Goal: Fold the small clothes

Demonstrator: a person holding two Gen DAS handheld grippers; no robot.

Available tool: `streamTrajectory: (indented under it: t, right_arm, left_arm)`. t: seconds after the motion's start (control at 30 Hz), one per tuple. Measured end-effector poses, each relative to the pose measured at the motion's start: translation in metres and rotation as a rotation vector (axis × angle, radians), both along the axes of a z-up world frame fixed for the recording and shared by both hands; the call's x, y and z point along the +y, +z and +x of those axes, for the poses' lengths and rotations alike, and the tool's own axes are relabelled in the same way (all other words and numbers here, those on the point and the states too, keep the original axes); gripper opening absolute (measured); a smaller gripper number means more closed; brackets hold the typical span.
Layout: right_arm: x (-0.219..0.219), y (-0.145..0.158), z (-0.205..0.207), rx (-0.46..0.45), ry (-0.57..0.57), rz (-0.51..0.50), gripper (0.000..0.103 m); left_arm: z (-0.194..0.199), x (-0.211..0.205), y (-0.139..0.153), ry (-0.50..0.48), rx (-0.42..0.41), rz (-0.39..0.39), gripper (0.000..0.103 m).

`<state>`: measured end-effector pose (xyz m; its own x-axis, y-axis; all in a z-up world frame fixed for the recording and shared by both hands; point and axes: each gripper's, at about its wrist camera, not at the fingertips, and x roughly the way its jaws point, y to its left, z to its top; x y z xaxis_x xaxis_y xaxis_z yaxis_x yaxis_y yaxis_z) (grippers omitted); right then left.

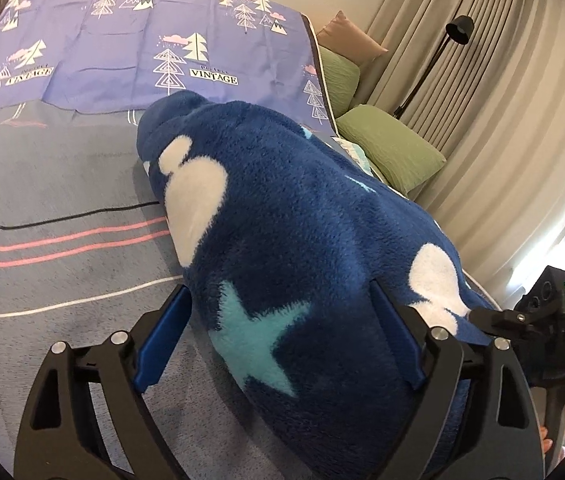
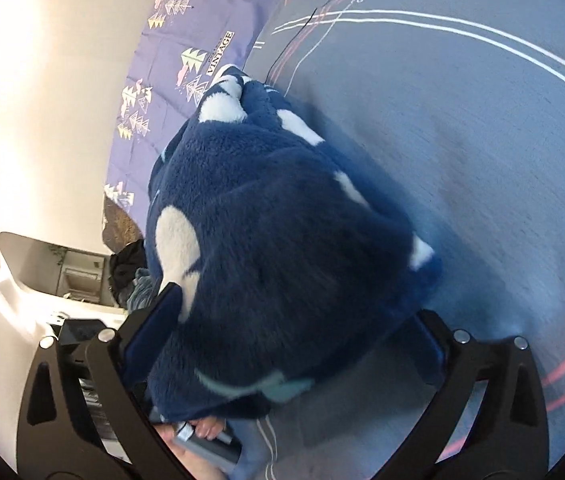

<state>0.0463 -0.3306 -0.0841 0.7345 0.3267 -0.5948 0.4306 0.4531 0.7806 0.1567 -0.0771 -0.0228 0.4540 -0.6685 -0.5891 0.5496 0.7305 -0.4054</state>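
Note:
A dark blue fleece garment [image 1: 290,216] with white blobs and a light blue star lies bunched over the grey striped bed cover [image 1: 54,184]. My left gripper [image 1: 282,332] has its blue-padded fingers wide apart with the thick fleece filling the gap between them. My right gripper [image 2: 294,340] also straddles a bunched part of the same garment [image 2: 274,240], fingers wide, fleece between them. The right gripper shows at the lower right of the left wrist view [image 1: 538,312]. Contact of the pads with the fleece is not clear.
A purple sheet [image 1: 130,44] with tree prints lies at the far end of the bed. Green and beige pillows [image 1: 394,148] sit at the right edge, with curtains and a black floor lamp [image 1: 458,28] behind. A white wall [image 2: 34,120] stands left in the right wrist view.

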Motion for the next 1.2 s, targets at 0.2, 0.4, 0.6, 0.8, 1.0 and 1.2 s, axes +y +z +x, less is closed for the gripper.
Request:
streamTrajectory:
  t: [0.2, 0.4, 0.6, 0.8, 1.0, 1.2]
  right_arm:
    - [0.001, -0.002, 0.01, 0.012, -0.029, -0.013, 0.101]
    - [0.009, 0.0, 0.018, 0.017, -0.062, -0.067, 0.101]
    - [0.009, 0.001, 0.02, 0.004, -0.029, -0.102, 0.098]
    - [0.004, -0.001, 0.016, -0.004, 0.006, -0.095, 0.097]
    - [0.003, -0.001, 0.021, 0.009, 0.023, -0.086, 0.099]
    - [-0.002, 0.006, 0.025, 0.002, 0.041, -0.137, 0.083]
  left_arm:
    - [0.007, 0.002, -0.006, -0.013, 0.04, -0.039, 0.094]
    - [0.01, 0.004, -0.009, -0.016, 0.061, -0.057, 0.095]
    - [0.019, 0.019, -0.015, -0.006, 0.145, -0.179, 0.098]
    - [0.051, 0.041, -0.011, 0.114, 0.201, -0.262, 0.102]
    - [0.129, 0.001, -0.032, 0.019, 0.405, -0.258, 0.102]
    - [0.152, -0.027, -0.03, 0.012, 0.298, -0.198, 0.074]
